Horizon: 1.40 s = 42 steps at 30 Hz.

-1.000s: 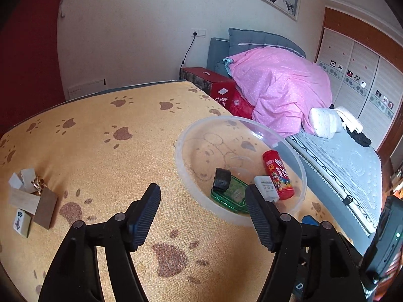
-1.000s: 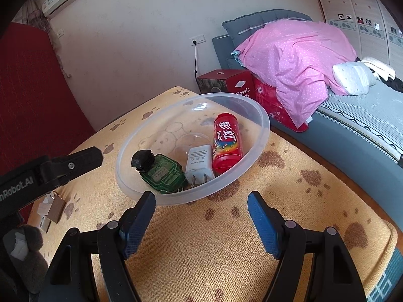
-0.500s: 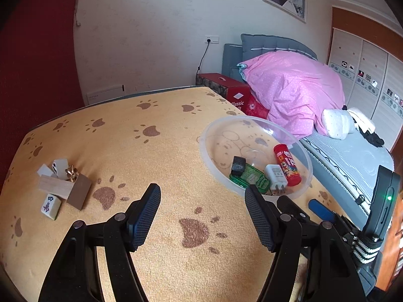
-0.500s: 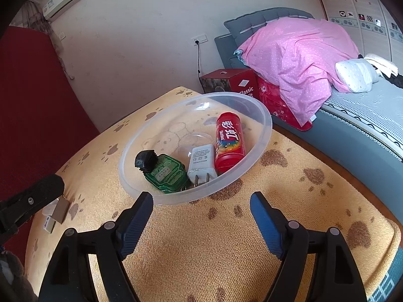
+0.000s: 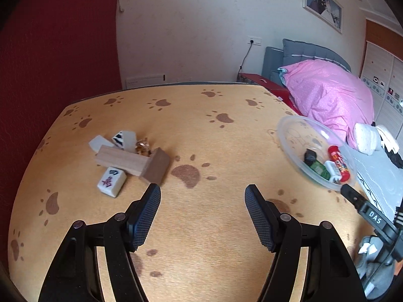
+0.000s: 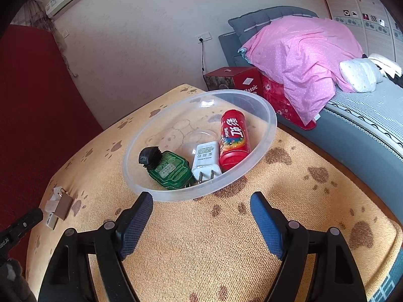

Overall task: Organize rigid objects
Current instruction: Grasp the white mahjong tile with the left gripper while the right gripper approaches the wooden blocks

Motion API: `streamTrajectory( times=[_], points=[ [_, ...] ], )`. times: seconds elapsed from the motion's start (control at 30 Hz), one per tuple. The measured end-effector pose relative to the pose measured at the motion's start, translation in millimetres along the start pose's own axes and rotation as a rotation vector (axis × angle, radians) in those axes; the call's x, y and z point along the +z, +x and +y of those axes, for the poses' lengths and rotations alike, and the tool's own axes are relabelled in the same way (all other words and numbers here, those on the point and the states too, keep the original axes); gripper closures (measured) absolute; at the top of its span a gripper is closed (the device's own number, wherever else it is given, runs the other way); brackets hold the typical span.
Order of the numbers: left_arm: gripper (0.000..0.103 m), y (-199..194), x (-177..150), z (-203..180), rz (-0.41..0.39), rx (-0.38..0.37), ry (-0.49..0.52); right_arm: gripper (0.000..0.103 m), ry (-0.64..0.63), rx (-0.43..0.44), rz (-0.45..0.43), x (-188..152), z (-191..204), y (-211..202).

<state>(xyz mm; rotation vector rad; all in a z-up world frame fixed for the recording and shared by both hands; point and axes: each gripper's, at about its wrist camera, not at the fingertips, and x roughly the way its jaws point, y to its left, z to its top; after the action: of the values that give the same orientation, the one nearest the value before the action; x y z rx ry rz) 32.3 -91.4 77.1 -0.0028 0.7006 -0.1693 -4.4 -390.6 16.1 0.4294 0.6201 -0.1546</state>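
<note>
Left wrist view: at the left of the frame a small heap of loose pieces is seen on the yellow paw-print tablecloth [image 5: 201, 130]. A white tile [image 5: 99, 142] and a striped tile [image 5: 123, 138] lie at the back of the heap, with a small gold trinket [image 5: 143, 146] just beside them. A pale wooden block [image 5: 121, 160] is laid across the middle, its right end touching a darker wooden block [image 5: 157, 167]. A printed tile [image 5: 111, 181] rests at the front. Below, in the lower middle of the frame, the left gripper [image 5: 202, 201] is held with its jaws spread and nothing between them; its left finger tip is close to the darker block. At the right edge a clear plastic bowl [image 5: 287, 136] is seen, and below it a part of the other tool.

In the right wrist view, the same heap is visible small at the lower left. In the middle of the frame the bowl [image 6: 141, 141] holds, from left to right, a green case [image 6: 173, 171] with a black ribbed piece [image 6: 148, 156] at its upper left, a white charger [image 6: 206, 158] touching it, and a red can [image 6: 234, 138] lying against the charger. Just below the bowl's near rim the right gripper [image 6: 201, 207] is held with its jaws wide apart, having just been opening, with only tablecloth between them. At the upper right a bed with a pink quilt [image 6: 302, 50] is seen.
</note>
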Motion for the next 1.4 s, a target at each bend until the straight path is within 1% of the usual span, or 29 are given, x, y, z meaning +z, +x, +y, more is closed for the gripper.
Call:
streamTrajectory(
  times=[0.13, 0.23, 0.37, 0.5, 0.57, 0.63, 0.73, 0.8, 0.97, 1.03, 1.13, 1.17, 1.2, 1.23, 1.3, 1.4],
  points=[
    [0.033, 9.1, -3.4, 41.4, 0.012, 0.058, -0.06, 0.02, -0.016, 0.009, 0.007, -0.7, 2.5, 1.0],
    [0.033, 19.8, -9.2, 68.6, 0.05, 0.119, -0.096, 0.02, -0.021, 0.012, 0.007, -1.4, 3.1, 0.2],
    [0.033, 30.2, -17.0, 98.9, 0.077, 0.143, -0.155, 0.02, -0.033, 0.014, 0.013, -1.5, 5.5, 0.7],
    [0.033, 36.1, -15.4, 114.8, 0.074, 0.169, -0.139, 0.02, -0.054, 0.015, 0.022, -1.9, 8.8, 2.0],
    [0.034, 42.0, -12.7, 119.8, 0.08, 0.169, -0.127, 0.02, -0.059, 0.015, 0.025, -2.0, 9.2, 1.9],
    [0.038, 48.3, -8.3, 122.3, 0.082, 0.165, -0.119, 0.02, -0.063, 0.015, 0.028, -2.4, 10.1, 2.1],
    [0.043, 55.8, -1.9, 123.5, 0.079, 0.138, -0.124, 0.02, -0.081, 0.016, 0.025, -3.2, 12.0, -0.2],
    [0.049, 60.4, 1.5, 122.9, 0.079, 0.126, -0.129, 0.02, -0.102, 0.016, 0.026, -4.8, 15.6, -1.0],
    [0.052, 73.4, 4.3, 124.2, 0.085, 0.09, -0.157, 0.02, -0.188, 0.022, 0.026, -9.0, 31.2, -2.7],
    [0.055, 79.2, 1.6, 124.4, 0.094, 0.083, -0.163, 0.02, -0.212, 0.02, 0.025, -10.8, 35.8, -3.6],
    [0.061, 83.6, -1.7, 123.0, 0.104, 0.086, -0.158, 0.02, -0.233, 0.013, 0.02, -12.2, 38.6, -6.1],
    [0.067, 82.6, -1.6, 122.6, 0.099, 0.078, -0.156, 0.02, -0.243, 0.01, 0.021, -13.4, 40.3, -6.6],
    [0.07, 82.0, -2.1, 122.5, 0.097, 0.072, -0.155, 0.02, -0.255, 0.003, 0.024, -13.9, 42.3, -5.8],
    [0.071, 81.7, -2.8, 122.7, 0.096, 0.068, -0.157, 0.02, -0.267, 0.0, 0.028, -13.8, 45.4, -6.4],
    [0.072, 80.3, -3.6, 123.6, 0.092, 0.058, -0.163, 0.02, -0.29, 0.021, 0.034, -11.2, 55.5, -9.5],
    [0.073, 76.4, -4.8, 125.0, 0.077, 0.044, -0.172, 0.02, -0.357, 0.083, 0.029, -5.5, 83.3, -14.8]
  ],
)
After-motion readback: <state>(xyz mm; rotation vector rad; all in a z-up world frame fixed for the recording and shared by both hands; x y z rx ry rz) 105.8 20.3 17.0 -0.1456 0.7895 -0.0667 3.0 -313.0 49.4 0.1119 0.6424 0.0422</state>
